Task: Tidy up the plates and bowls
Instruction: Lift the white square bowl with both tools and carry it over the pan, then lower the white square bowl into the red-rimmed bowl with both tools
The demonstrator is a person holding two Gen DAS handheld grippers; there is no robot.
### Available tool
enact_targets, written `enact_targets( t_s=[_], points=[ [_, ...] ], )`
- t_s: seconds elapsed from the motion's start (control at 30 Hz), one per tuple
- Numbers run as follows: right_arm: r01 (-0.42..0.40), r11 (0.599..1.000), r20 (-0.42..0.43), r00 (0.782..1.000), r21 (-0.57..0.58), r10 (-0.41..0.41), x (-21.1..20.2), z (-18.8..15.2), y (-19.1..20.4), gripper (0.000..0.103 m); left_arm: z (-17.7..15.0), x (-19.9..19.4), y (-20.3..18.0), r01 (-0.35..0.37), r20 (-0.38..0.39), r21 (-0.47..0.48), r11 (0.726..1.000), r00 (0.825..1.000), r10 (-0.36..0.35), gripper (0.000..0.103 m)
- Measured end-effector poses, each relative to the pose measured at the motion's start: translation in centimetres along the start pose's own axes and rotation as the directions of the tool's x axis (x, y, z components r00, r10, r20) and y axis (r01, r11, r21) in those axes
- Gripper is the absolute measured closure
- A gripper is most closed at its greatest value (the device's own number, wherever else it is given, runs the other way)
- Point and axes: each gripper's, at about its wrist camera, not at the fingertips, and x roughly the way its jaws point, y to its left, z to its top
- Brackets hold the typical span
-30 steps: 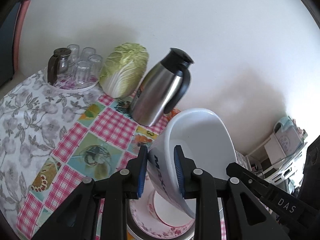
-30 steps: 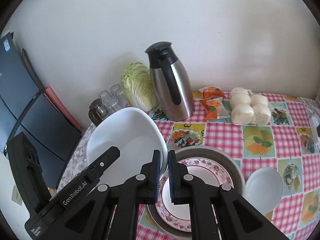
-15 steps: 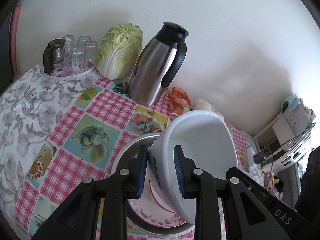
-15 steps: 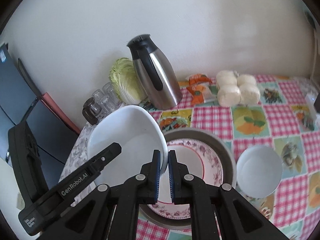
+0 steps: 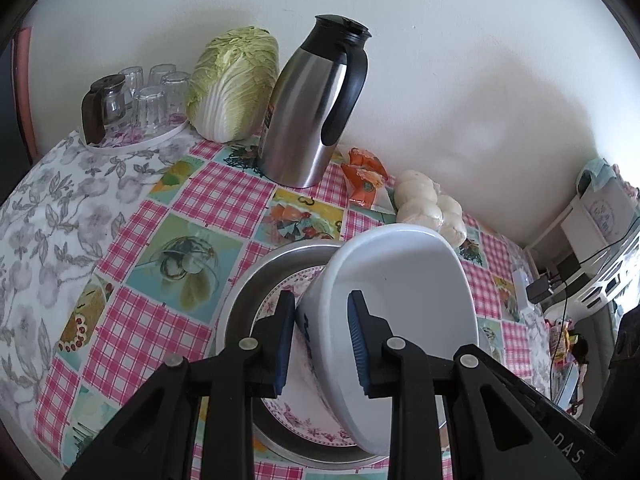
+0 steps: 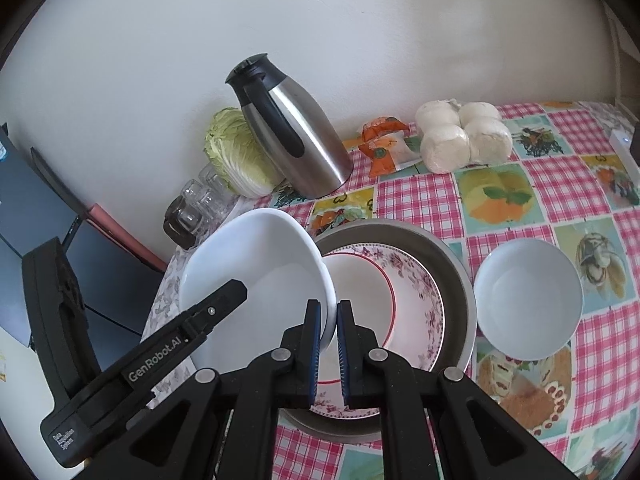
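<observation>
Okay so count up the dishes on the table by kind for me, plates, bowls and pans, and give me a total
White bowls: 2, the large white bowl held tilted by both hand-held grippers, and the small white bowl standing on the tablecloth.
Floral plates: 1, the floral plate lying in the pan.
Metal pans: 1, the metal pan.
Total: 4

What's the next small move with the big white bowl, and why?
Probably lower it, levelling it, onto the floral plate in the metal basin. The left gripper and right gripper pinch opposite rims of the large white bowl, tilted just above that plate.
</observation>
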Motion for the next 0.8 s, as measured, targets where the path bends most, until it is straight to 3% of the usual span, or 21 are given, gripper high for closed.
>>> enact_targets(
  t_s=[0.8],
  points=[
    [0.002,0.997,-0.038,0.999,0.072,0.001,1.2,0.0,-2.4,0.093,-0.5,2.7,-1.1,-0.005,-0.069,0.027,1.000,0.998,0.007,0.075]
  ],
)
